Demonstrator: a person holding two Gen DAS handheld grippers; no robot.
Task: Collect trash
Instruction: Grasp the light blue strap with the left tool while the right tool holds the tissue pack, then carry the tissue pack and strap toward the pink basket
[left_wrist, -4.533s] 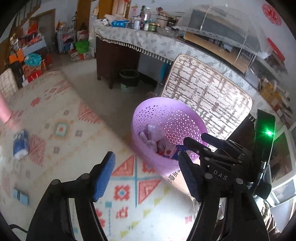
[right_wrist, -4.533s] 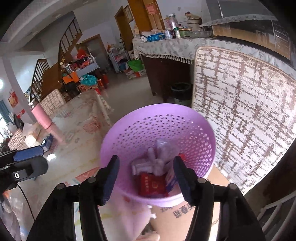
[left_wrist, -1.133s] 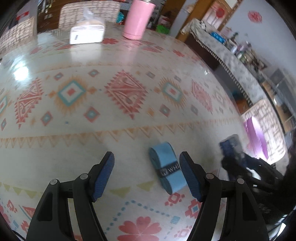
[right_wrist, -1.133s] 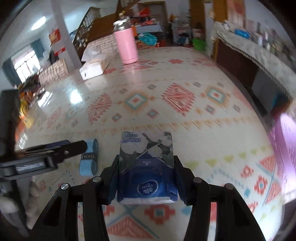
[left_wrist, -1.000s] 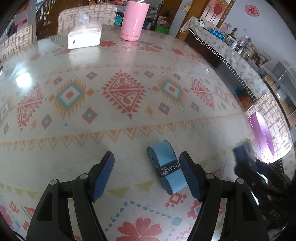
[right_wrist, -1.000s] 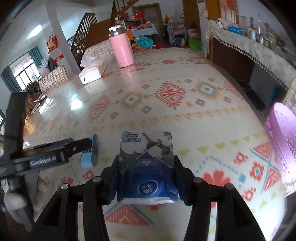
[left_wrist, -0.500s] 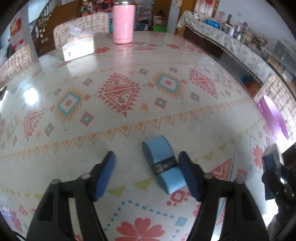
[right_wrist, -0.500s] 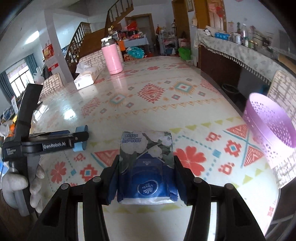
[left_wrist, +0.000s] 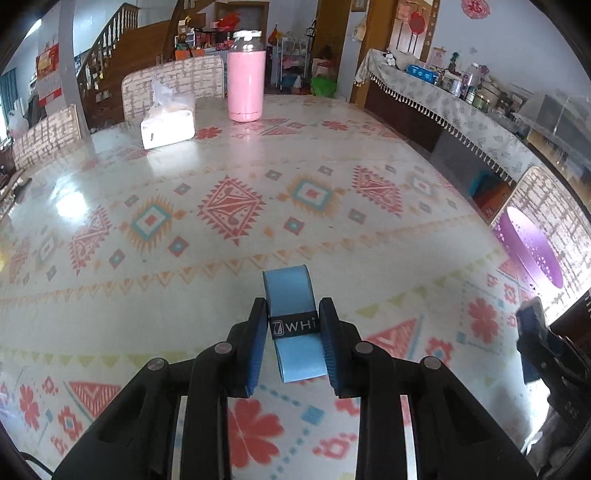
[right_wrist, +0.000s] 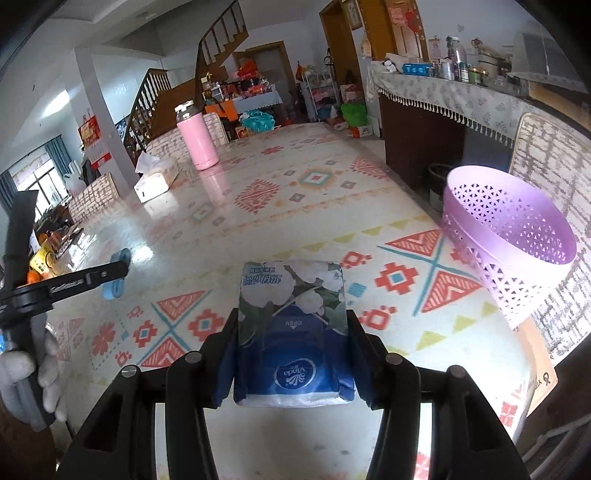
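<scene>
My left gripper (left_wrist: 293, 332) is shut on a light blue tape roll (left_wrist: 293, 306) with a black band, lifted just off the patterned table (left_wrist: 221, 221). In the right wrist view that roll (right_wrist: 116, 284) shows small at the left, held in the left gripper (right_wrist: 110, 275) by a gloved hand (right_wrist: 22, 376). My right gripper (right_wrist: 293, 354) is shut on a blue tissue pack (right_wrist: 291, 328) printed with white flowers, held above the table's near edge. A purple perforated basket (right_wrist: 517, 251) stands off the table's right edge, apart from the pack; it also appears as the basket (left_wrist: 532, 247) in the left wrist view.
A pink flask (left_wrist: 245, 77) and a white tissue box (left_wrist: 166, 122) stand at the table's far end. Woven chair backs (right_wrist: 554, 158) stand around the table. A cloth-covered counter (right_wrist: 443, 88) with jars runs along the right wall, and a staircase (right_wrist: 166, 96) lies beyond.
The left jaws closed onto the blue roll and lifted it. The right gripper swung right with the tissue pack, bringing the purple basket closer into view.
</scene>
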